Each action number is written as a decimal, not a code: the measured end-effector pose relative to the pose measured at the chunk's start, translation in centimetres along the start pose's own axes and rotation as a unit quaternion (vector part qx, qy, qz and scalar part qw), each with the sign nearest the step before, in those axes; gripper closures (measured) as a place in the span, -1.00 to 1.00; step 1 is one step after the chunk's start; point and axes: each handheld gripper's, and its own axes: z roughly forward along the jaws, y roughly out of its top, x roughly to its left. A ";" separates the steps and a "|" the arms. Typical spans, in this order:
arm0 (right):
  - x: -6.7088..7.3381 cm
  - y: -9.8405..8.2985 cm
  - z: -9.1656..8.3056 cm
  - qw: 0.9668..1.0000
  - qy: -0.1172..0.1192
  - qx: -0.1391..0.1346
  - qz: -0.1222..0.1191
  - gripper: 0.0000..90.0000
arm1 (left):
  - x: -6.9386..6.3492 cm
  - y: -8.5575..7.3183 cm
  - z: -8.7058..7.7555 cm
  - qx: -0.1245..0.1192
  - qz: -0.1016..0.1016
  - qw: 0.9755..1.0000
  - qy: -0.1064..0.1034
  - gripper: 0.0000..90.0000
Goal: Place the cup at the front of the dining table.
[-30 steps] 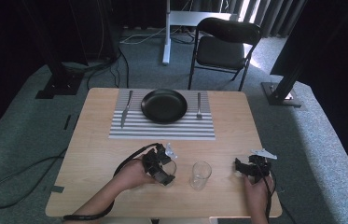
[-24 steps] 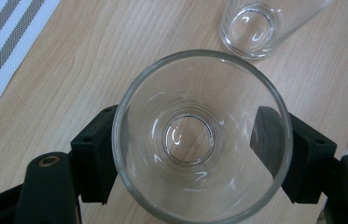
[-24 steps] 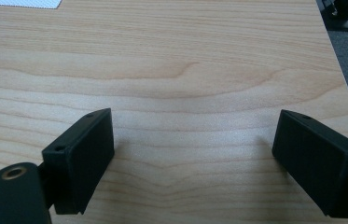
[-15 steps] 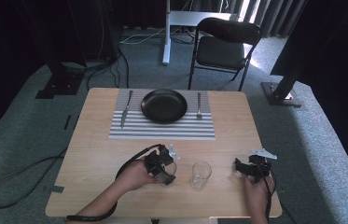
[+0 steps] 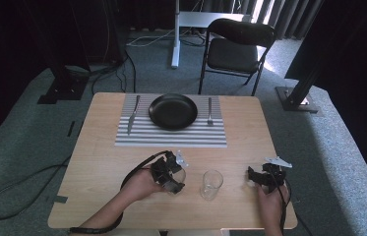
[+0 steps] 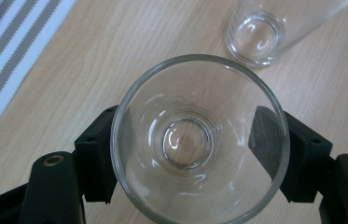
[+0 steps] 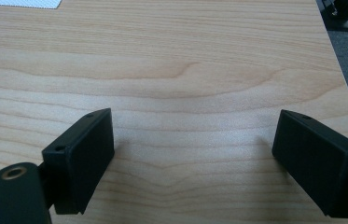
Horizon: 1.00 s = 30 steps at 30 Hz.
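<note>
Near the table's (image 5: 97, 162) front edge, left of its middle, the left gripper (image 6: 199, 154) has its black fingers (image 6: 94, 161) clamped on either side of a clear glass (image 6: 199, 140), seen from above through its open rim. A second glass (image 5: 211, 184) stands upright just beside it toward the right, apart from both grippers. The right gripper (image 7: 192, 158) sits low over bare wood near the front right corner, its fingers (image 7: 80, 158) spread wide with nothing between them; a black plate (image 5: 173, 111), knife (image 5: 132, 114) and fork (image 5: 209, 111) lie on the striped mat (image 5: 171, 137) toward the far edge.
</note>
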 end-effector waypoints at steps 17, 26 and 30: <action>0.0 0.0 0.0 1.000 0.000 0.000 0.000 -0.73 | 2.1 0.0 -0.9 -0.025 -0.044 0.999 0.011 -0.35; 0.0 0.0 0.0 1.000 0.000 0.000 0.000 -0.73 | 3.5 0.0 -1.4 -0.032 -0.067 0.997 0.024 -0.36; 0.0 0.0 0.0 1.000 0.000 0.000 0.000 -0.73 | 4.3 -0.2 -1.5 -0.033 -0.078 0.996 0.025 -0.35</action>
